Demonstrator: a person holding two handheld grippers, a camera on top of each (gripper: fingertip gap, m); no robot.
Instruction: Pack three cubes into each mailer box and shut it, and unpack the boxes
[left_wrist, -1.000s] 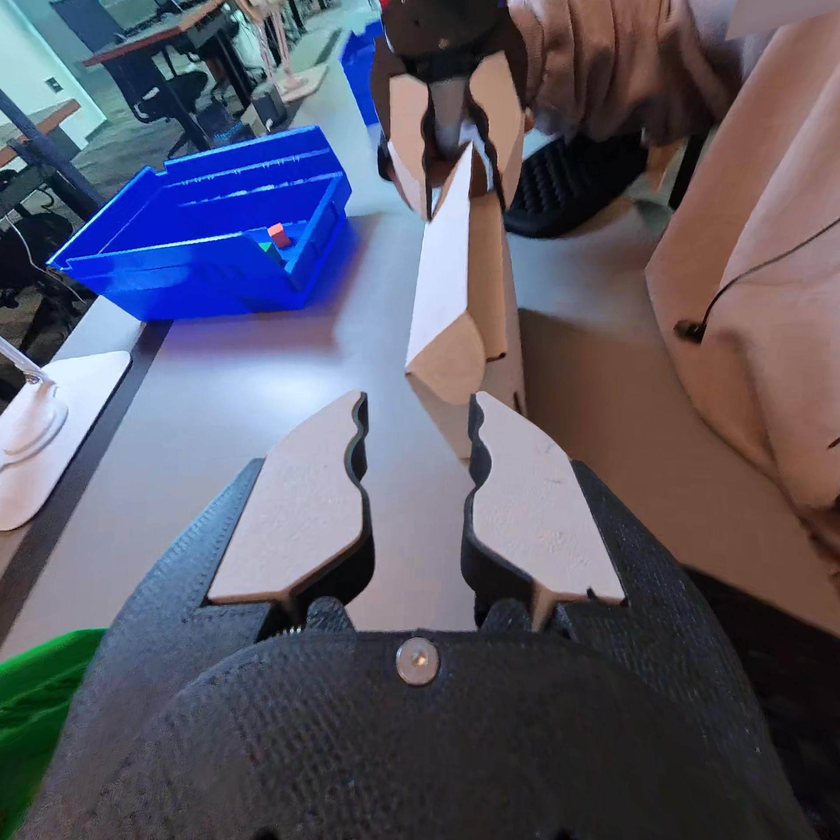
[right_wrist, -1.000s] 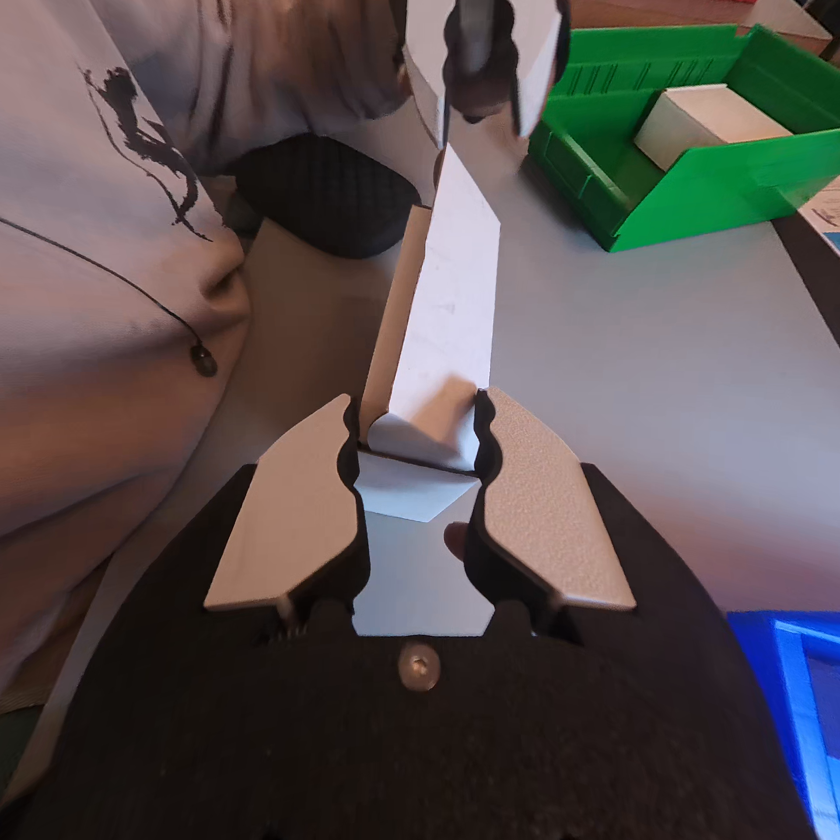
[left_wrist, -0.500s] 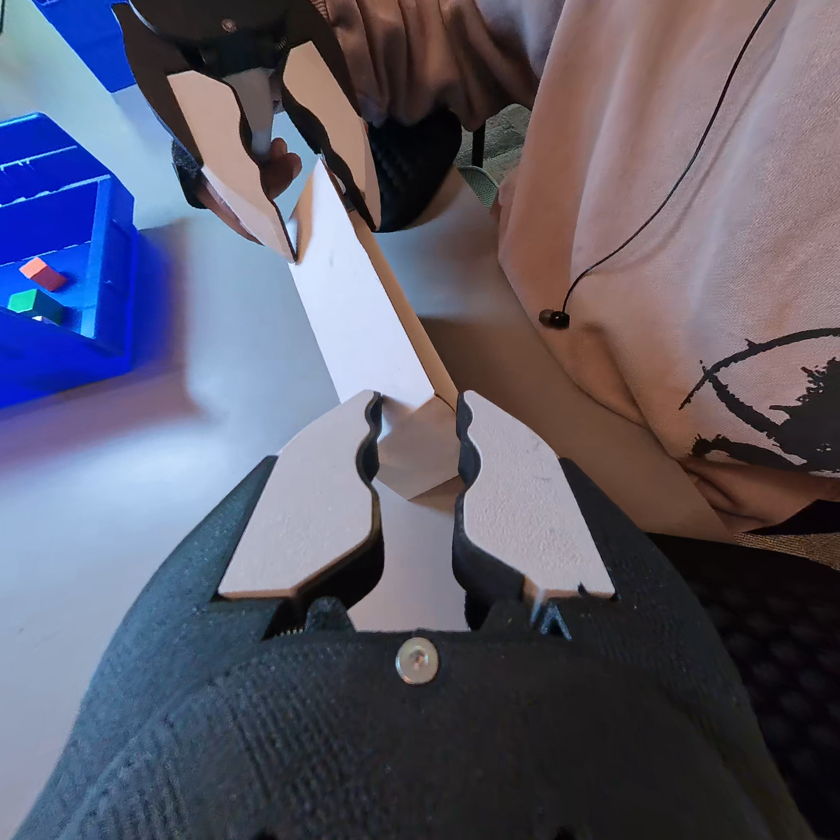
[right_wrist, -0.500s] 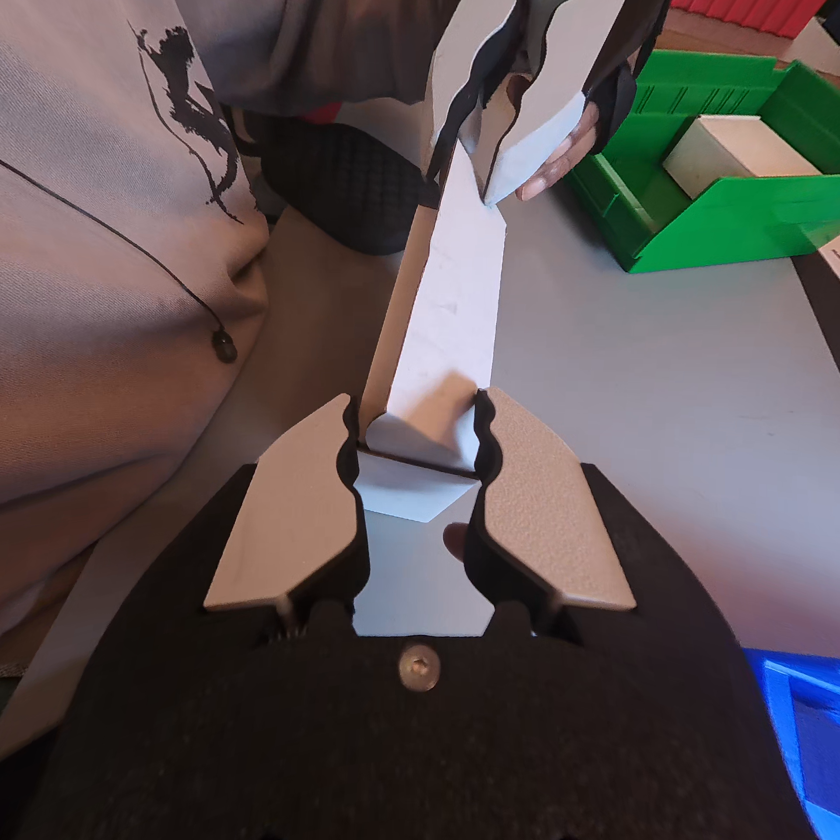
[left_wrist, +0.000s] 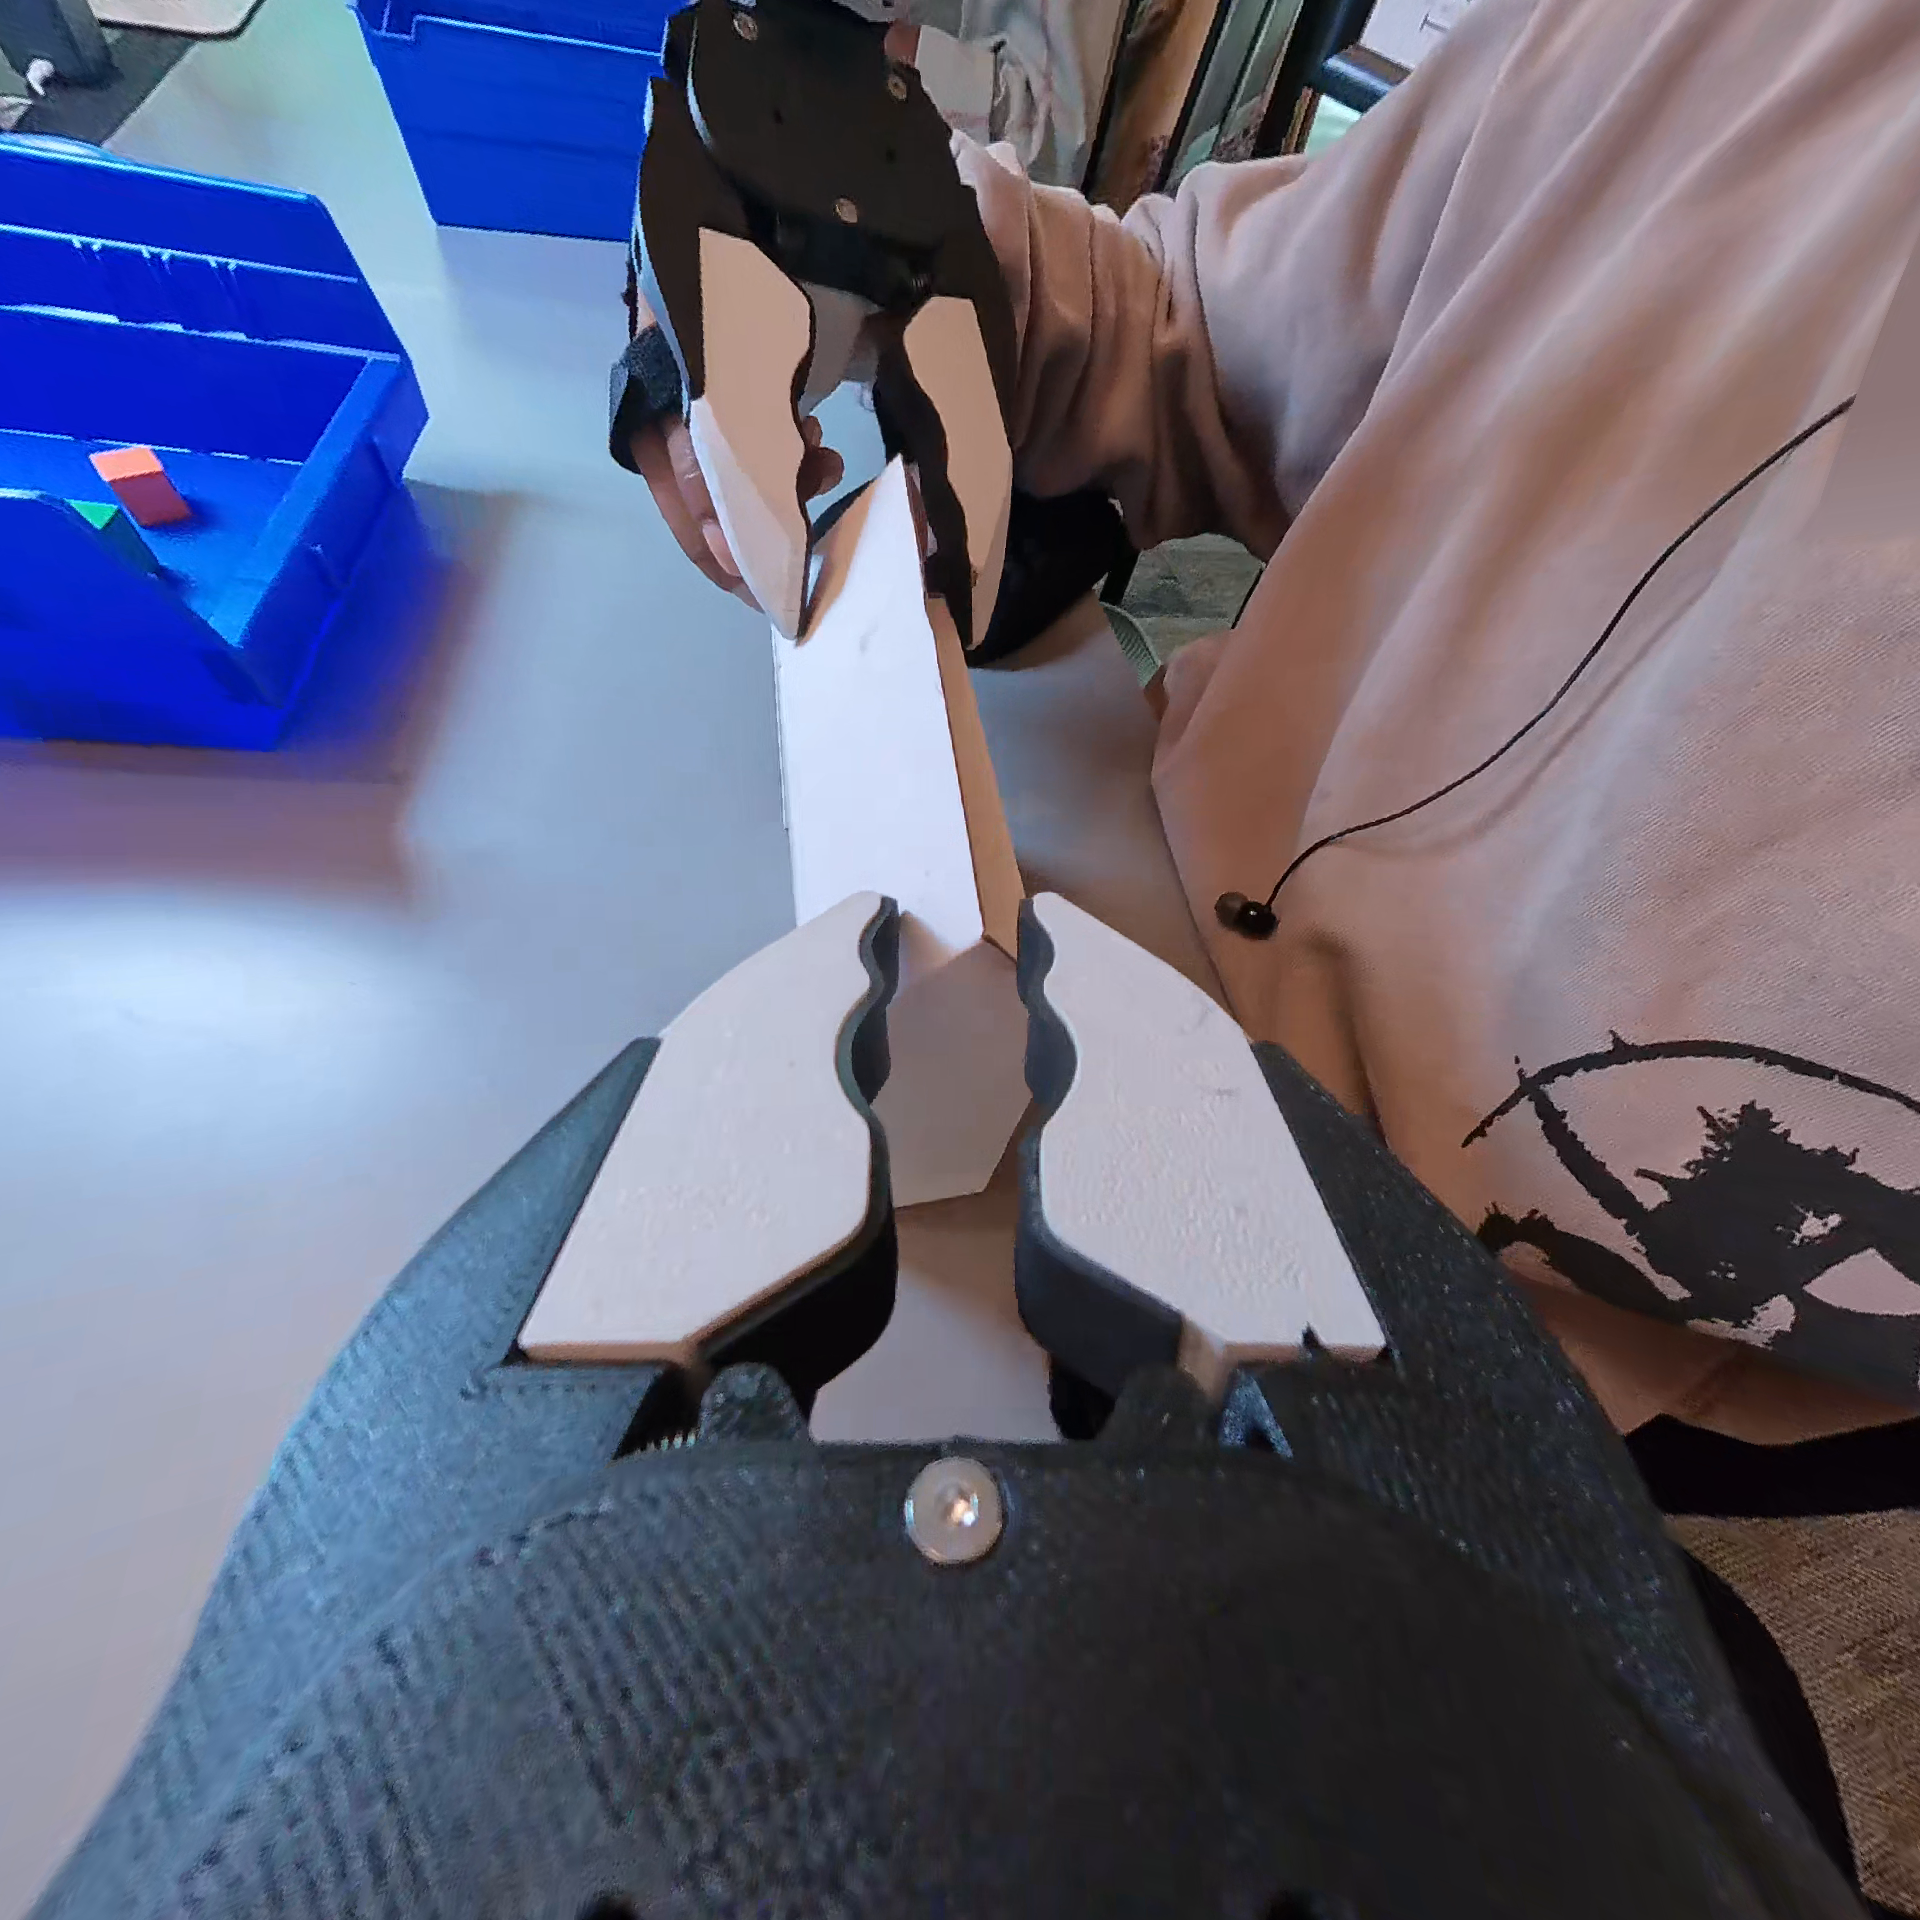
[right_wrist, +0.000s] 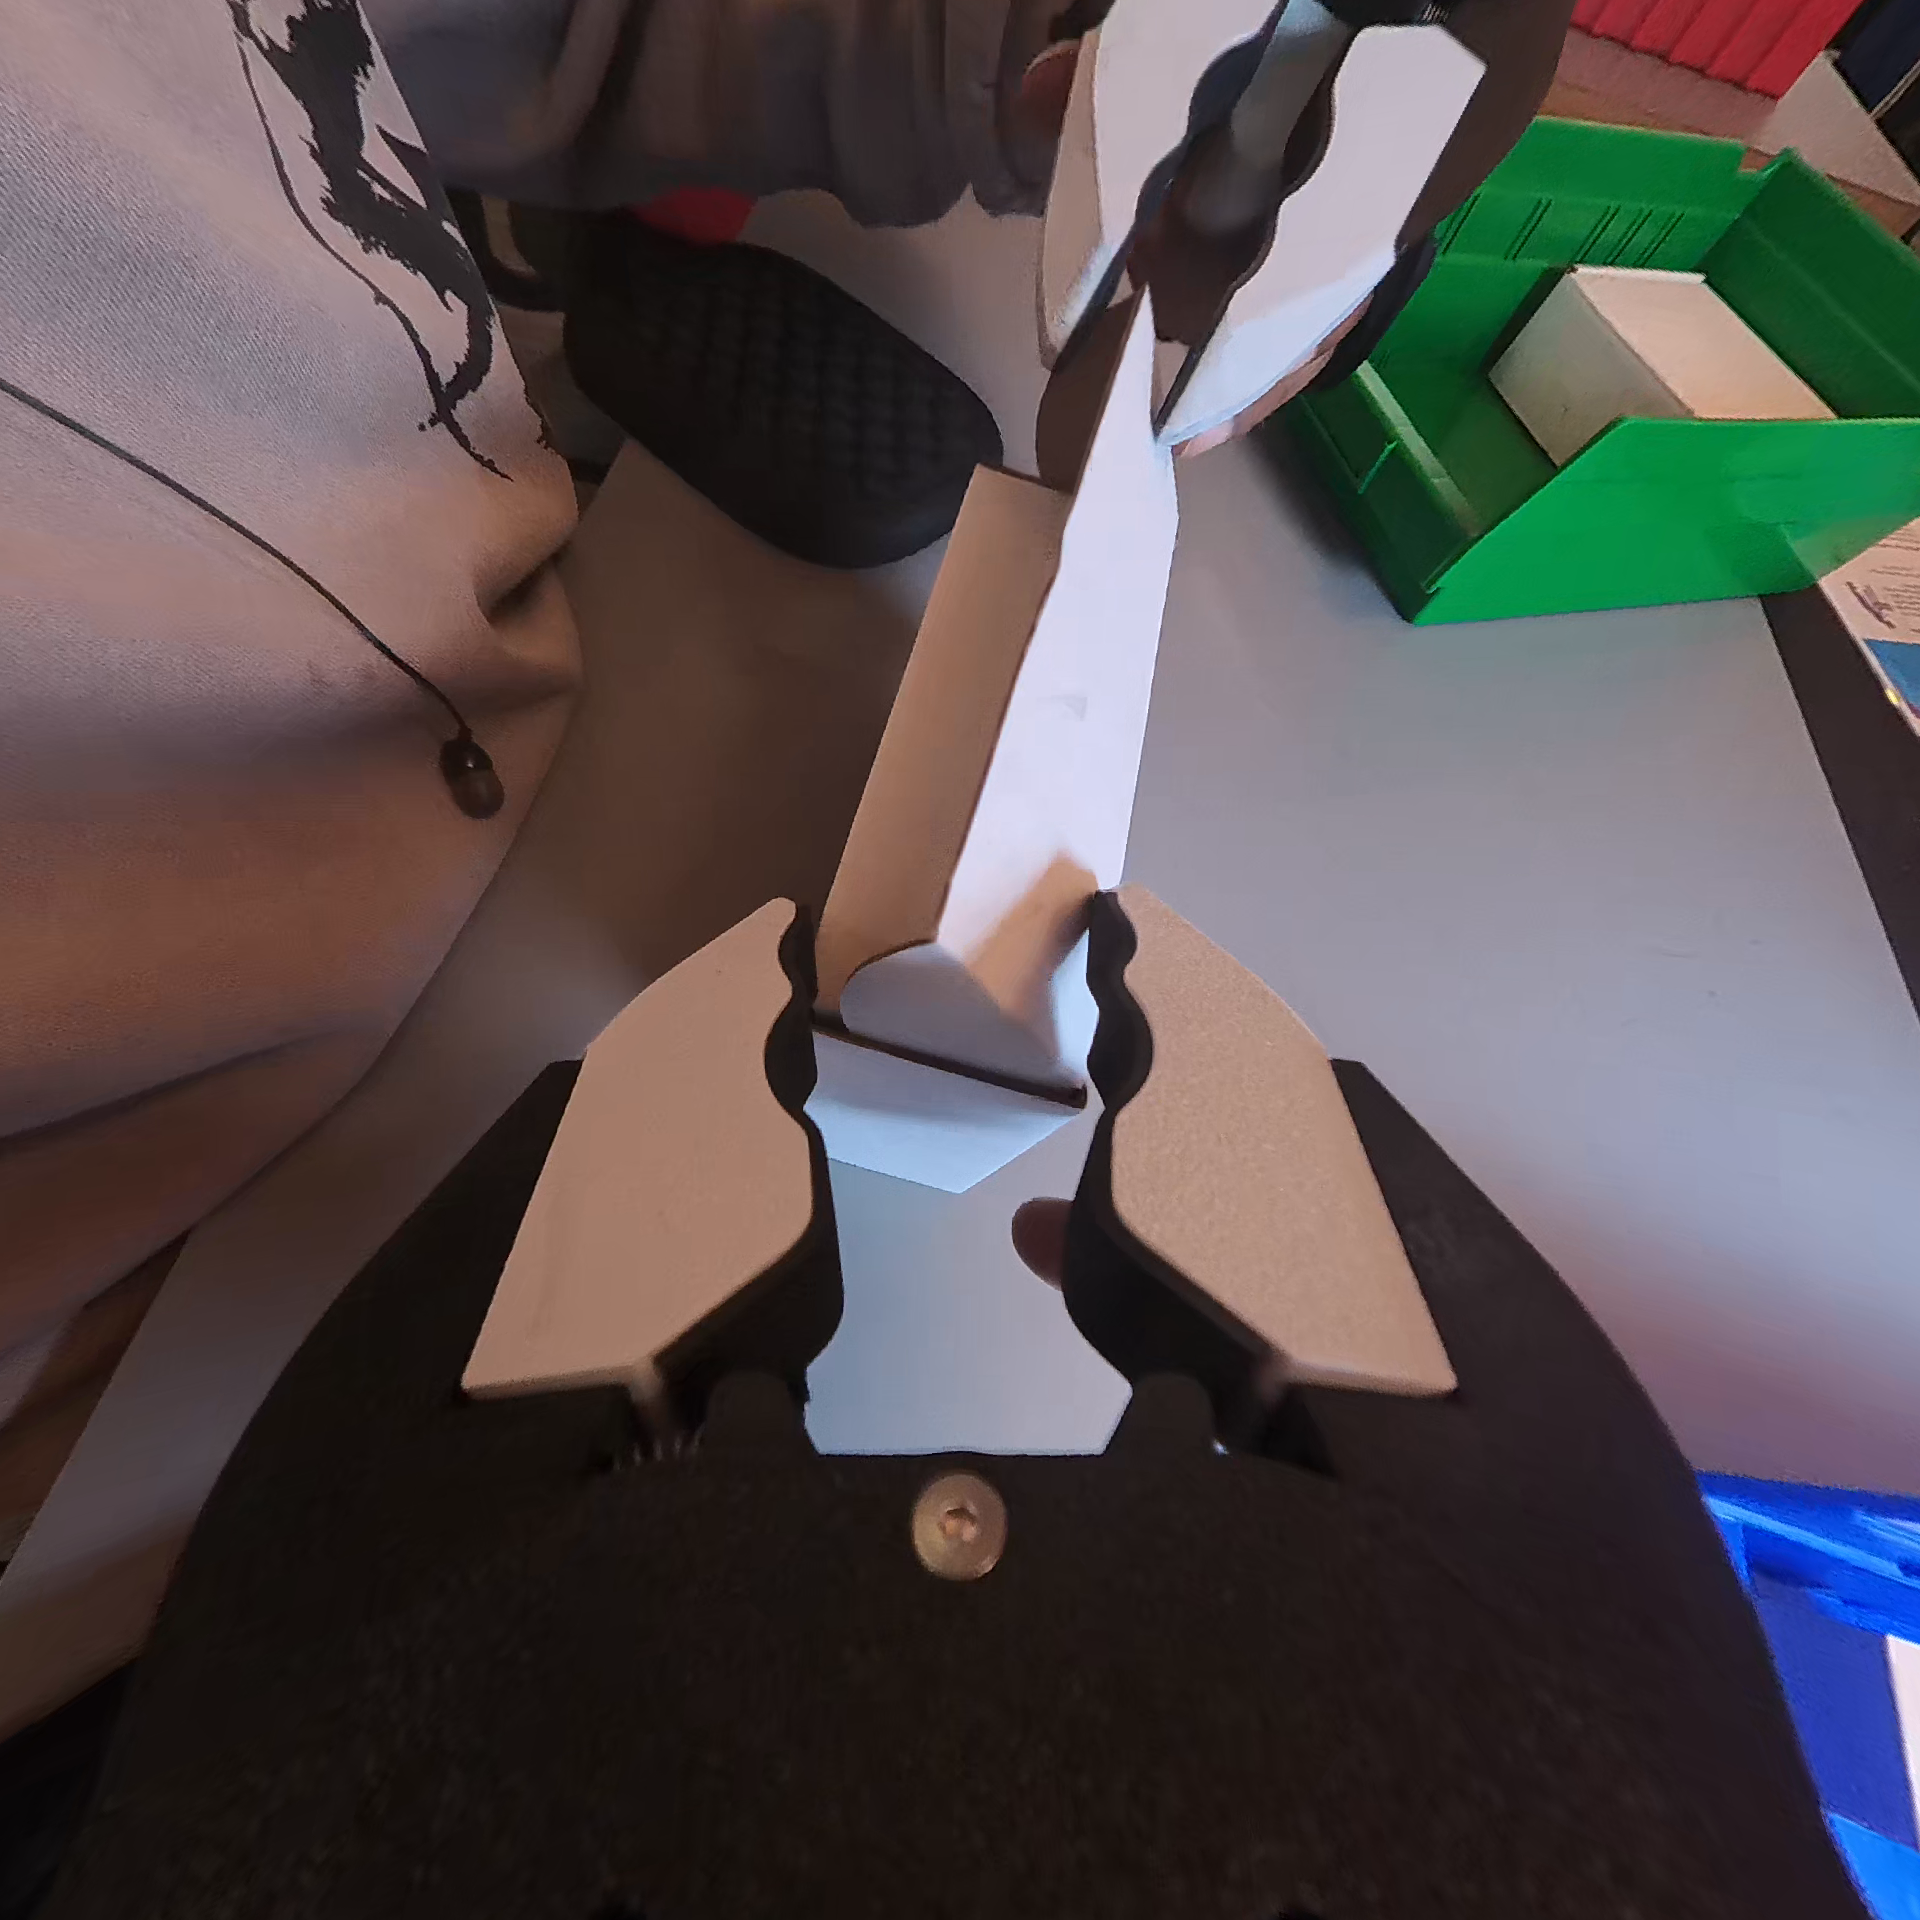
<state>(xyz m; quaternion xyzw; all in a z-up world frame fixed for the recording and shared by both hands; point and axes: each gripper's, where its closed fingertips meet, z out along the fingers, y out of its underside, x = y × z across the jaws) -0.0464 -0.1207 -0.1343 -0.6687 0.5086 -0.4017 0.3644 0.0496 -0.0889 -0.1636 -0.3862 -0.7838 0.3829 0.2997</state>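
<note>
Opposed wrist cameras closely share one mailer box (left_wrist: 883, 769).

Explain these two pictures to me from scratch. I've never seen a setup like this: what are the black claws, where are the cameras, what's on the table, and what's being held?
No robot here: a person holds a black hand tool in each hand, each ending in two pale fingers. A camera on each tool looks forward along its fingers, so each picture shows its own claw big at the bottom and the other one farther off.

The left gripper and right gripper each pinch one end of the same white mailer box, held between them over the grey table, next to the person's sweatshirt.

On the table, a blue bin holds a red cube and a green cube. A green bin holds another white box.
</note>
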